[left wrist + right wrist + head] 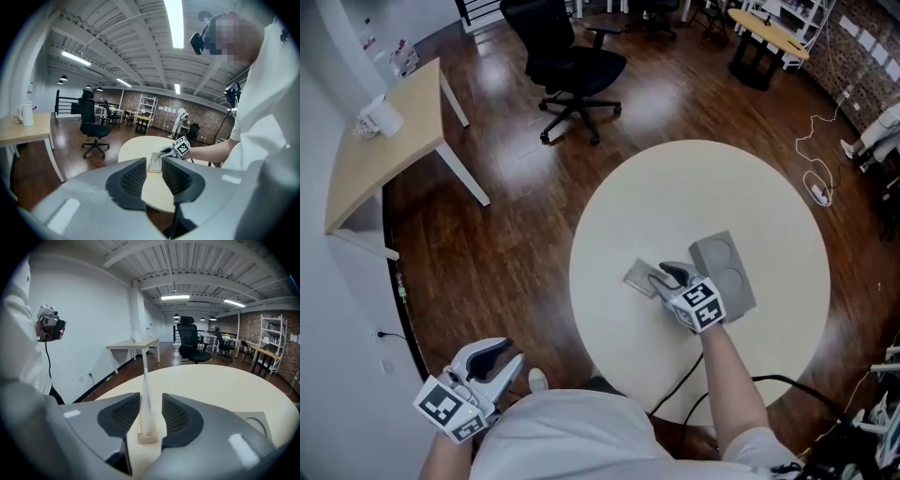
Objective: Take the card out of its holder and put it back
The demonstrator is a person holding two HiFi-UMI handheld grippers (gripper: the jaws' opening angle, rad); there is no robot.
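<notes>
A thin, pale card [146, 394] stands upright in a small wooden holder [147, 437] on the round cream table [703, 187]. My right gripper [151, 401] straddles the card, one jaw on each side, and a gap shows between the pads and the card. From the head view, the right gripper [667, 275] sits at the card and holder [639, 276], near the table's middle. My left gripper [502, 354] hangs off the table at the lower left, beside the person's body. It is open with nothing between its jaws [153, 166].
A grey block [724, 272] with two round recesses lies just right of the holder. A black office chair [572, 66] and a wooden desk [389, 141] stand on the dark wood floor beyond the table. A black cable [694, 394] hangs off the table's near edge.
</notes>
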